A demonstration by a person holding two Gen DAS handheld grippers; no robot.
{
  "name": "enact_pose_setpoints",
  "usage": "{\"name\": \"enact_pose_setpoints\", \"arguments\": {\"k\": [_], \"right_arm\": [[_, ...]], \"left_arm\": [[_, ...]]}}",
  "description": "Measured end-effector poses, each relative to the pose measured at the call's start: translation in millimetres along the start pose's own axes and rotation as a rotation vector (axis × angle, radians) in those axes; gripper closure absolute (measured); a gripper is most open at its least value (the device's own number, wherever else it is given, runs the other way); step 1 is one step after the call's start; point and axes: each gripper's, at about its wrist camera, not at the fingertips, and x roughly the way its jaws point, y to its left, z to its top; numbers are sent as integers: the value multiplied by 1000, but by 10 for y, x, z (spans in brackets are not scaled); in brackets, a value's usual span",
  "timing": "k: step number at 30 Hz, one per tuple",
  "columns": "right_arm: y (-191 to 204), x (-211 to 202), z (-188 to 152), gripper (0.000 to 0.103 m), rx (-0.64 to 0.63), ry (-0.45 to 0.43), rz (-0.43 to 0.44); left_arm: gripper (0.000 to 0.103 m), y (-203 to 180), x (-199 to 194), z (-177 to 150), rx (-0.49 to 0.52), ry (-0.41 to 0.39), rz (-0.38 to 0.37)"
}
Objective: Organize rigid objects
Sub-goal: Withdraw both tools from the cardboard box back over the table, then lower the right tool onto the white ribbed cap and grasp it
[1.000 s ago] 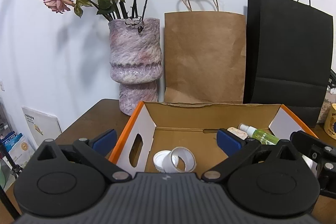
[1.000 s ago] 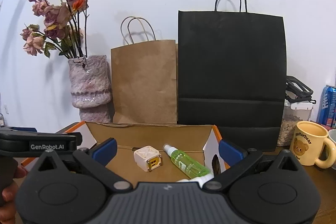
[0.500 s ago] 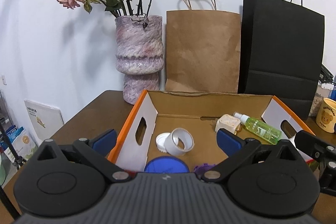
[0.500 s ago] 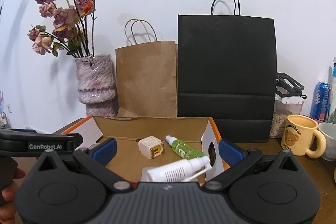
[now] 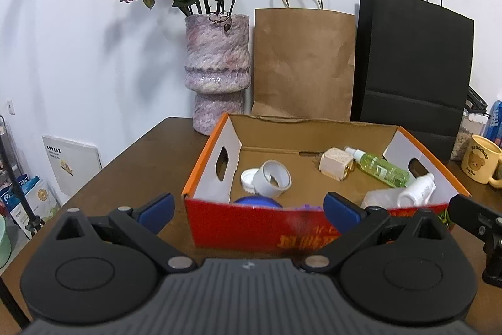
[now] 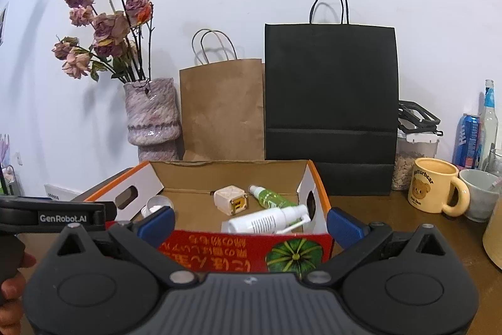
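You have drawn both tongs back and up from the box (image 5: 313, 228) over the last second: a second ago the left view looked straight down into it from just above the near rim, and now the whole red front wall shows, with bare tabletop (image 5: 150, 165) in front of it. Your left tongs (image 5: 248, 209) stand wide open with nothing between the blue pads, and your right tongs (image 6: 249, 220) are equally spread and empty, both hovering short of the near wall.

Everything that counts sits inside the box: the tape roll (image 5: 272, 178) leaning on a white cap (image 5: 248, 177) at the left, the cream cube (image 5: 335, 163) and the green spray bottle (image 5: 381, 169) toward the back right, the white spray bottle (image 6: 269, 220) lying on its side at the right wall, and a blue lid (image 5: 257, 200) and something purple just behind the front wall, mostly hidden.

With both tongs free and pulled clear, this reads as the end of a placement; no loose rigid object shows on the tabletop near you, so the sorting looks close to finished.
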Motion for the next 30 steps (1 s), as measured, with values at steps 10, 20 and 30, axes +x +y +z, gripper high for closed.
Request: {"name": "enact_pose_setpoints", "arguments": {"k": [10,20,30], "right_arm": [[48,-270,-122,0,-14,23,11],[103,-496,-252,0,-36,62,15],[135,-649,-403,0,-57,119,16]], "left_arm": [[0,17,-227,-169,22,22,-11],[0,39,-445,-346,38,41,-23],[0,45,-587,-551,65,77,-37]]}}
